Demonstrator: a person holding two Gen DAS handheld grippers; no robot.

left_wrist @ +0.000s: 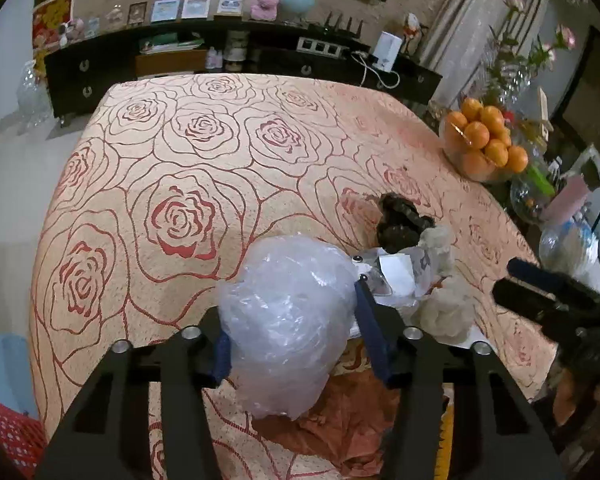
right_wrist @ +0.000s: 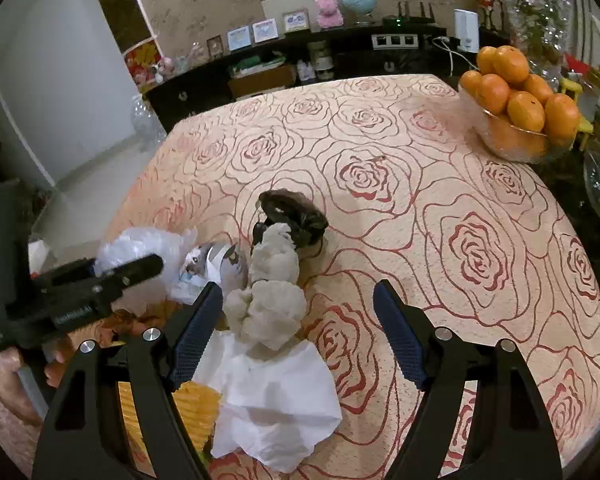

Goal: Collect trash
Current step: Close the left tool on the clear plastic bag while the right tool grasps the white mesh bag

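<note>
My left gripper [left_wrist: 292, 320] is shut on a crumpled clear plastic bag [left_wrist: 288, 320], held just above the rose-patterned tablecloth [left_wrist: 180, 152]. Beyond it lie a black crumpled bag [left_wrist: 400, 220], white paper [left_wrist: 396, 272] and greyish tissue wads [left_wrist: 446, 308]. An orange-brown wrapper [left_wrist: 340, 424] lies under the bag. My right gripper [right_wrist: 298, 308] is open above the table, its fingers either side of the tissue wads [right_wrist: 272, 304]. A white napkin [right_wrist: 276, 404], a yellow wrapper [right_wrist: 196, 404], the black bag [right_wrist: 296, 216] and the clear bag [right_wrist: 140, 248] also show there.
A glass bowl of oranges [right_wrist: 520, 100] stands at the table's right edge, also seen in the left wrist view [left_wrist: 484, 140]. Glassware and a plastic bottle [left_wrist: 568, 248] crowd the right side. A dark sideboard [left_wrist: 220, 60] stands behind the table. A red basket [left_wrist: 8, 436] sits lower left.
</note>
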